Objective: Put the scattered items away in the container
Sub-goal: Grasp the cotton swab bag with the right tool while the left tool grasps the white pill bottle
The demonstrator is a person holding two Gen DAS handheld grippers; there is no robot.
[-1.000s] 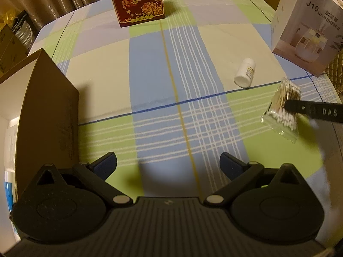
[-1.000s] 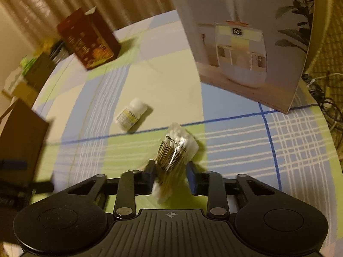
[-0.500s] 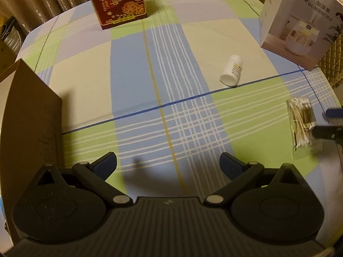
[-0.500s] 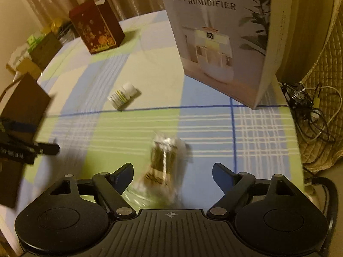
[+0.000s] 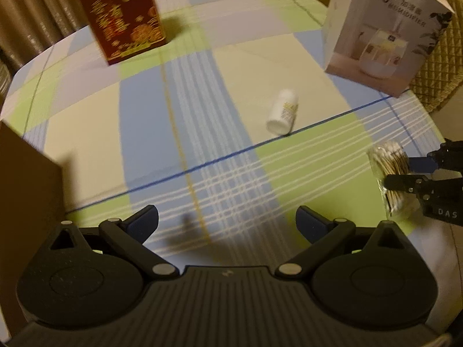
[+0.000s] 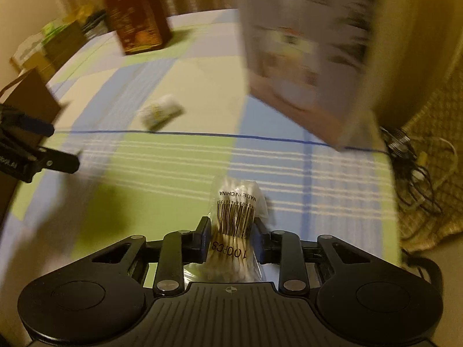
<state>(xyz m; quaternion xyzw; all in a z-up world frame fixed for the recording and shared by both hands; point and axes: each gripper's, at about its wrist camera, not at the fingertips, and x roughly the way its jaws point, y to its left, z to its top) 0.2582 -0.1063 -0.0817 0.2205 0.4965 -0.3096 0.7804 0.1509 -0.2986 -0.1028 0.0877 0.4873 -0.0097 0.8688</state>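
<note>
On a plaid tablecloth (image 5: 202, 110), the right gripper (image 6: 231, 231) is closing on a bag of cotton swabs (image 6: 235, 217), its blue pads already pressed against the bag's sides at the barcode. The bag sits upright between the fingers near the table's right edge, and whether it has left the cloth is hard to say through the motion blur. The left gripper (image 5: 227, 219) hangs empty, jaws spread wide over bare cloth.

Still loose on the table: a small white bottle (image 5: 282, 111), lying on its side just above the blue line in the weave. The container appears to be the brown cardboard box (image 5: 26, 190) at the left edge of the left wrist view (only one flap shows; its inside is out of sight). A red box (image 5: 124, 14) and a humidifier box (image 5: 382, 31) stand at the far side.

To carry this step off well, the grip should finish seating before any lift, since a slippery plastic bag of loose sticks can squirm out of a half-made pinch. The bag's lower half reaches back under the fingers, so a straight rise will likely keep it from swinging. The crossing then runs left, past the bottle and clear of the left gripper, with release only once the bag is over the box's opening.
</note>
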